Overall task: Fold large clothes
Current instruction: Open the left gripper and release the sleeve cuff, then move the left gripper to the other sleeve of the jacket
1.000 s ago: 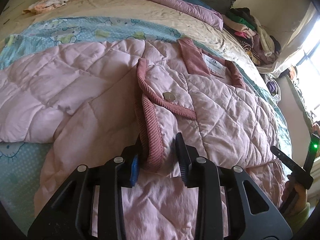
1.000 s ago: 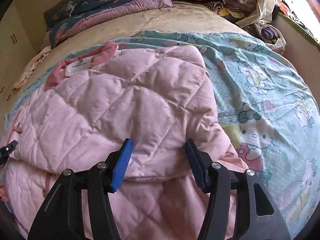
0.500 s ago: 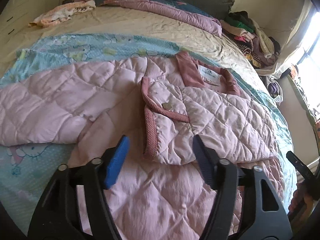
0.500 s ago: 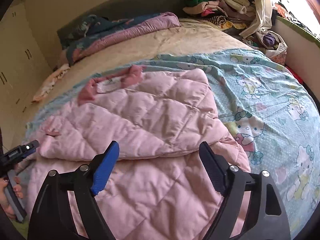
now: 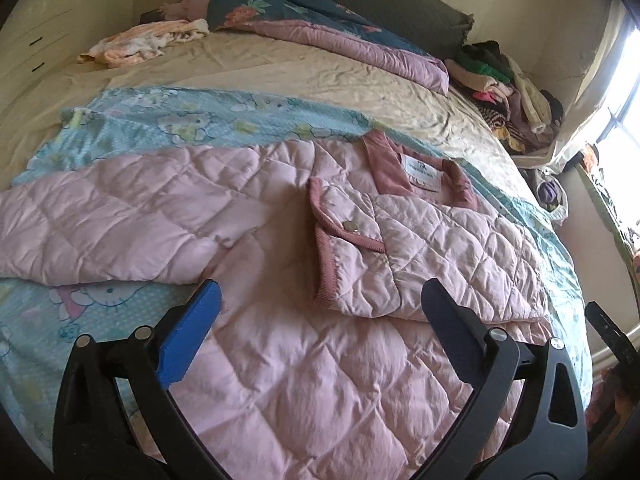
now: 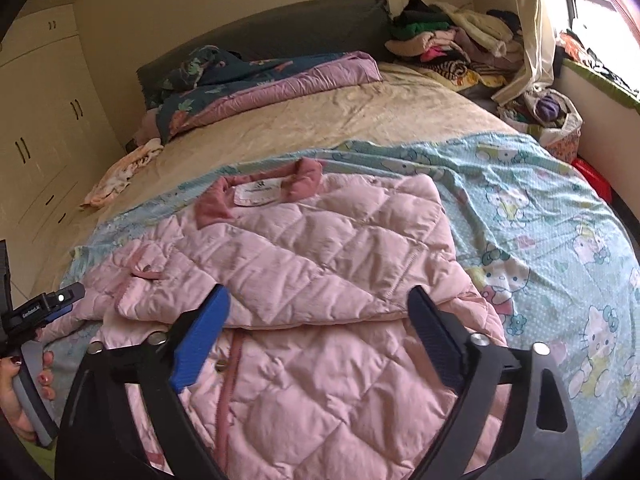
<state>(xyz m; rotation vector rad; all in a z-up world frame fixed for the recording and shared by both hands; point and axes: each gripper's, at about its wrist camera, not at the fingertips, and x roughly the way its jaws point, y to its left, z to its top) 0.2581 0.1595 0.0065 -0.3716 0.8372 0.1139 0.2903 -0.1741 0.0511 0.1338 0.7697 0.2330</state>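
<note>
A pink quilted jacket (image 5: 280,360) lies flat on the bed, collar and white label (image 5: 422,168) at the far end. One sleeve is folded across the chest, its ribbed cuff with a metal snap (image 5: 350,225) at the middle. The other sleeve (image 5: 100,232) stretches out to the left. My left gripper (image 5: 320,292) hovers above the jacket's lower half, jaws opening wide, nothing between the pads. My right gripper (image 6: 319,292) hangs over the folded sleeve's edge (image 6: 320,240), jaws also opening and empty. A hand holds the left gripper's handle (image 6: 44,308) at the left of the right wrist view.
A blue cartoon-cat sheet (image 6: 540,240) covers the near bed under the jacket. A folded quilt (image 5: 340,40) and dark headboard lie at the far end. A heap of clothes (image 5: 512,92) sits far right near the window. A small garment (image 5: 140,40) lies far left, by the cupboards (image 6: 32,120).
Both grippers have let go of the folded sleeve, spread their jaws wide, and lifted up and back from the jacket. The sleeve stays folded across the chest.
</note>
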